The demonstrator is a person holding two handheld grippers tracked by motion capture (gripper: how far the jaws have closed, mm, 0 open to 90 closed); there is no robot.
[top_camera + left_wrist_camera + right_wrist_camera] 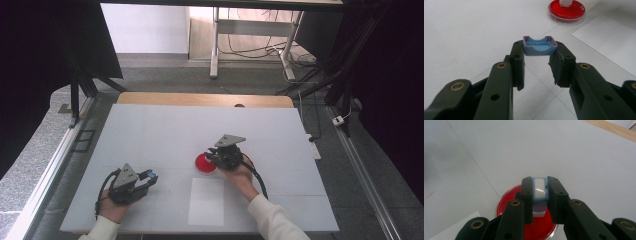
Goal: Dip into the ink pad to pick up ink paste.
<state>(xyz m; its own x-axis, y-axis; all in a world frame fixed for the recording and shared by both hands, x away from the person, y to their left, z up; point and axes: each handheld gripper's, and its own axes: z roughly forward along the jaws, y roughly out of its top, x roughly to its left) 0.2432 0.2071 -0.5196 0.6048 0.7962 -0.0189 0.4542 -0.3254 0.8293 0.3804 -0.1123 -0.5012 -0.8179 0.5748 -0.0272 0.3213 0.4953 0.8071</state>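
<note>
Left hand-held gripper (pixel 537 62): clamped on a blue cap (pixel 539 46) at the jaw tips, near the surface's (pixel 150 135) front edge.
Right hand-held gripper (pixel 539 195): closed on a white-and-blue block (pixel 539 191) over the red dish (pixel 537 230).
Paper (pixel 206 201): flat, just before the dish.
Risk: the cap's shallow tip-hold may slip if twisted; a tilted block could tip or skid the dish.
</note>
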